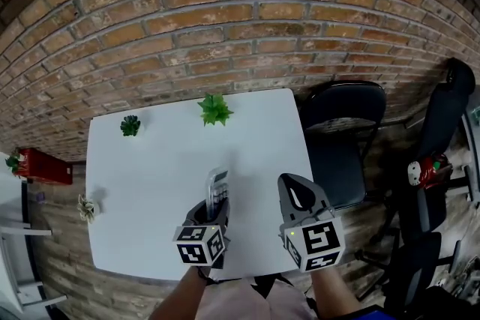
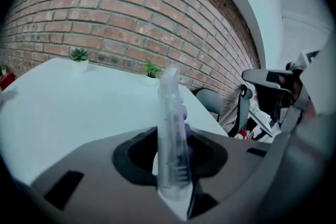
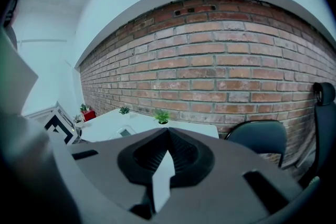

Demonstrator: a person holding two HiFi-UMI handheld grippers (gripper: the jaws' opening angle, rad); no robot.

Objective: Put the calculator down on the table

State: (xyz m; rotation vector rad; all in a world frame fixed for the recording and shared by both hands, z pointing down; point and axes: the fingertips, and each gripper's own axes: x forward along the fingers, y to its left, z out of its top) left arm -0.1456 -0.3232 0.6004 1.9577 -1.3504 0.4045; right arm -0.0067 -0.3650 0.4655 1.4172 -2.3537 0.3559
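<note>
Calculator [image 1: 217, 185] in left gripper [image 1: 212, 207], seen edge-on by that gripper's own camera. Thin pale body rises out of the jaw throat. Lower end sits sunk between the two dark pads [image 2: 134, 157]; upper end reaches well past the fingertips. Jaws pinch it from either side, kept apart only by the body's thickness.

Head view: calculator tilts forward over the near part of the white table [image 1: 150, 183]. Contact with the tabletop: cannot tell.

Right gripper [image 1: 291, 189] is just beside the left, near the table's right edge. Jaws pressed together, nothing between them. Its view catches the calculator's display face at far left, next to the left gripper's marker cube [image 3: 60, 128].

Small green plant [image 1: 214, 109] and darker plant [image 1: 130, 125] stand at the table's far edge. Brick wall [image 1: 247, 19] lies behind, and a black chair [image 1: 341, 131] is right of the table.
</note>
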